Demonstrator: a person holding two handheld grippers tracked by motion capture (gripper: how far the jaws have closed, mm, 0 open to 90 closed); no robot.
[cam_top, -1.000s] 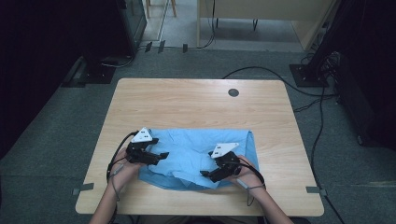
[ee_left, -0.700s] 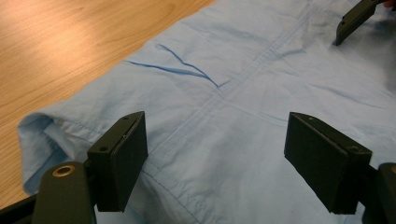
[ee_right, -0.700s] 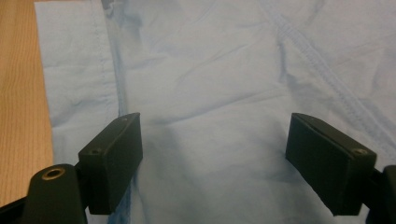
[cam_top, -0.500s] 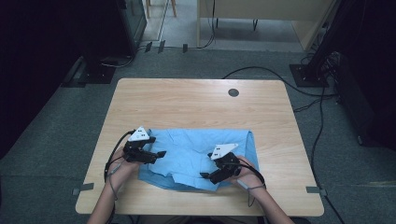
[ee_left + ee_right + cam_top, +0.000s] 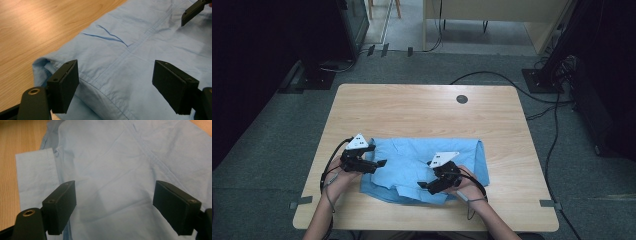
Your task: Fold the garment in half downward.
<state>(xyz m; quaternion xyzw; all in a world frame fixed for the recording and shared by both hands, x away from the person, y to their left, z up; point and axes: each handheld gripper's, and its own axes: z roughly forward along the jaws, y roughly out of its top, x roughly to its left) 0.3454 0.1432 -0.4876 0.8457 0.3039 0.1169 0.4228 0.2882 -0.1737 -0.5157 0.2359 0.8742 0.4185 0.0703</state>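
Folding blue shirt (image 5: 427,162), which lay flat on table (image 5: 422,112) near front edge. Left gripper (image 5: 115,82) and right gripper (image 5: 113,206) hovered wide open, holding nothing. Best bet: bite seam edges evenly, lift low, avoid dragging layers.

Black fingers (image 5: 63,87), grey triangular plates (image 5: 357,142)

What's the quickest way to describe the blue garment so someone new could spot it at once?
Start at the light wooden table in the middle of the grey floor. On its near half lies the light blue shirt, folded into a rough rectangle, with the left gripper and right gripper open over it. It is the table's one soft, coloured thing; the small dark disc sits far off.
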